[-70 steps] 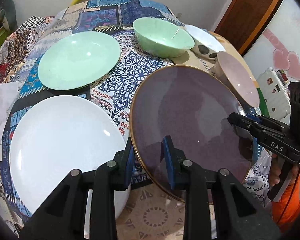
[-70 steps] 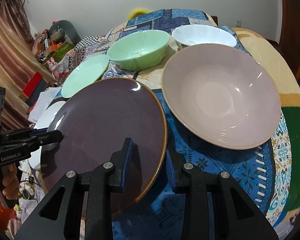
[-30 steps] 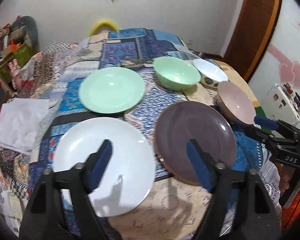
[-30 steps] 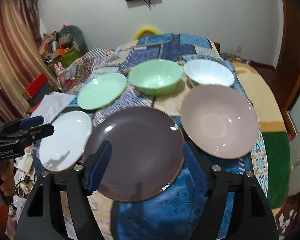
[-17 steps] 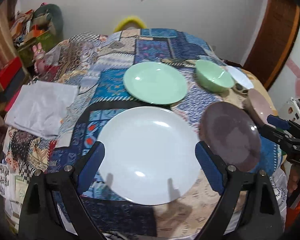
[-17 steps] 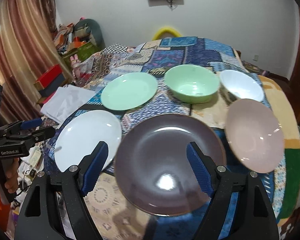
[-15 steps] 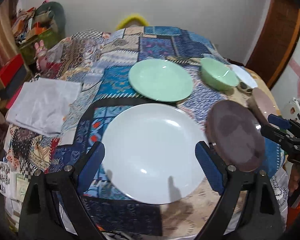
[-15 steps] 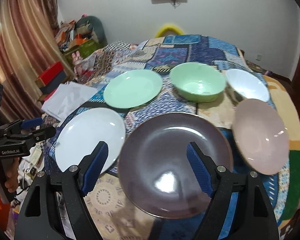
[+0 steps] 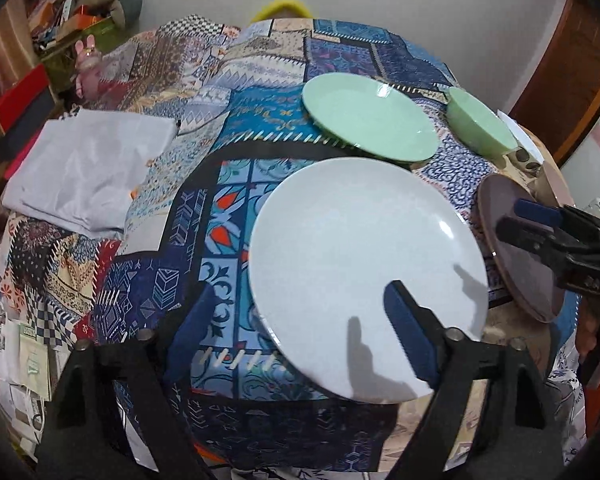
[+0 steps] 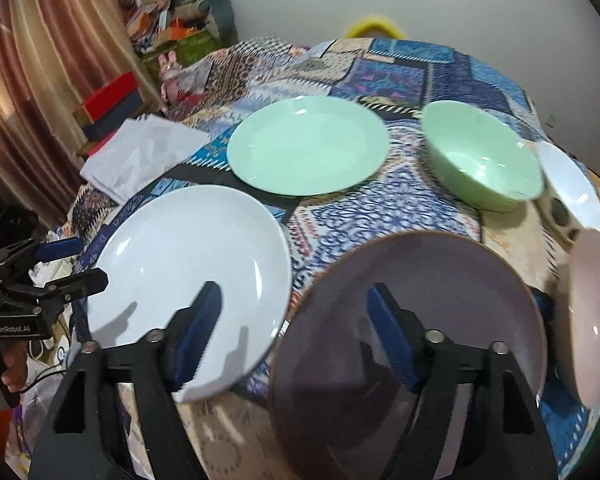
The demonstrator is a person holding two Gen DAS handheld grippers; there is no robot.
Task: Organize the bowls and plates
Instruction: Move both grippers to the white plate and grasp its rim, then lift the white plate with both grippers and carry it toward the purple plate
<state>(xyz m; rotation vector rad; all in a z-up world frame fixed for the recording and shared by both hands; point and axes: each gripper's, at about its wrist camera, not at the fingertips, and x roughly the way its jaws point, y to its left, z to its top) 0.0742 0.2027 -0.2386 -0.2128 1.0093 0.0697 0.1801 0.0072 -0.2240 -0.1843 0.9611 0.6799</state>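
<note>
**A:** What did the two wrist views show at this instant?

**B:** I had both tools above the near edge of the patchwork-cloth table (image 9: 260, 152). The left gripper (image 9: 296, 336) hung over the near-left rim of the large round white plate (image 9: 364, 256); its jaws had just been closing, yet stood released, one blue pad over the plate, the other over bare cloth, nothing pinched. The right gripper (image 10: 292, 340) straddled the gap between that white plate and the large round dark-purple plate (image 10: 440, 304); its jaws had likewise just been closing, with nothing clamped.

**A:** And the remaining crockery?

**B:** The pale-green round plate (image 10: 306, 146) and pale-green deep bowl (image 10: 482, 160) lay farther back, the white bowl (image 10: 572, 184) and pink-beige bowl (image 10: 592, 320) to the right. Nothing was stacked.

**A:** Principal hazards?

**B:** In my judgement, a shallow bite on a glossy rim could let a plate slip. Lifting the white plate from one side could tip it against the purple plate just beside it. Both plates overhung the near edge slightly, so a nudge might push one off.
</note>
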